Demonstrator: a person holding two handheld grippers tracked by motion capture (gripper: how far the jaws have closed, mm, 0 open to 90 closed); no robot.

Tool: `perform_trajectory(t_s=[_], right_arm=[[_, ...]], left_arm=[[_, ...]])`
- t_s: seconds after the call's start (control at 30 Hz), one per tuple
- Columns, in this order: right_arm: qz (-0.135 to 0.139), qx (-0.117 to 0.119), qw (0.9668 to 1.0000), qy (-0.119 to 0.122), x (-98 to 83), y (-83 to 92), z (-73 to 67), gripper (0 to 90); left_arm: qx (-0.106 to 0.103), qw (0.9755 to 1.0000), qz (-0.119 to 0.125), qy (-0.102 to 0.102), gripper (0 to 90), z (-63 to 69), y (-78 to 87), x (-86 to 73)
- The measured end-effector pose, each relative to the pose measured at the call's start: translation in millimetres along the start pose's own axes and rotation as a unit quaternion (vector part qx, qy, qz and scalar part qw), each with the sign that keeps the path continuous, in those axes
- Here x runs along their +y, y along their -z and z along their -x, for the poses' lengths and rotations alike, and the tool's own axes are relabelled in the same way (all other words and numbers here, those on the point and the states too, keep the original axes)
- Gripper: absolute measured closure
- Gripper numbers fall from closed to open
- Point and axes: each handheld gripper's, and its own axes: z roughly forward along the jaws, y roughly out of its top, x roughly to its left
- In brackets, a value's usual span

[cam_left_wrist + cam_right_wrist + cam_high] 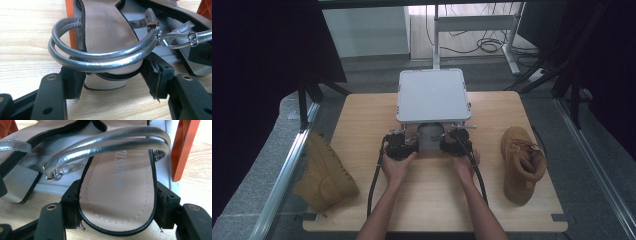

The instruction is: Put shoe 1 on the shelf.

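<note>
Two silver-strapped sandals lie side by side under a grey-topped stand (432, 95) with orange sides (183, 147). In the left gripper view, the left gripper (112, 82) is shut on the heel end of one sandal (105, 27), its pads against both edges of the sole below the double silver strap (100, 58). In the right gripper view, the right gripper (116, 212) is shut on the other sandal (117, 195), its sole edges pressed by both pads. In the high view, the left gripper (401, 145) and the right gripper (457, 142) sit at the stand's front edge.
A tan boot (522, 165) stands on the wooden table (362, 130) at the right. Another tan boot (324, 172) lies on its side at the table's left edge. Metal rails run along both sides, and a desk frame with cables stands behind.
</note>
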Motion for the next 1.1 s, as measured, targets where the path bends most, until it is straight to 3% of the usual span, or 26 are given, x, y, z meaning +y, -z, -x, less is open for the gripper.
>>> perform_trajectory(t_s=[0.5, 0.73, 0.93, 1.03, 1.1], right_arm=[[-0.007, 0.005, 0.9999, 0.012, -2.4, -0.7, -2.6, 30.7], [-0.001, 0.014, 0.9996, 0.025, -9.9, 7.8, -3.9, 27.9], [0.018, 0.022, 0.9991, 0.031, -11.9, 22.1, -0.2, 35.4], [0.011, 0.024, 0.9992, 0.030, -11.4, 22.0, 3.0, 40.2], [0.010, 0.026, 0.9992, 0.028, -11.6, 21.3, 3.2, 41.0]], left_arm=[[-0.013, 0.9999, 0.010, -0.002, 31.8, 2.2, 1.4, 0.3], [-0.023, 0.9989, 0.035, -0.022, 30.0, 0.0, 12.4, -2.2], [-0.027, 0.9982, 0.044, -0.031, 34.4, -8.0, 23.7, -6.1], [-0.024, 0.9985, 0.036, -0.034, 40.3, -11.3, 22.5, -8.1], [-0.037, 0.9983, 0.035, -0.028, 43.5, -12.0, 20.1, -9.1]])
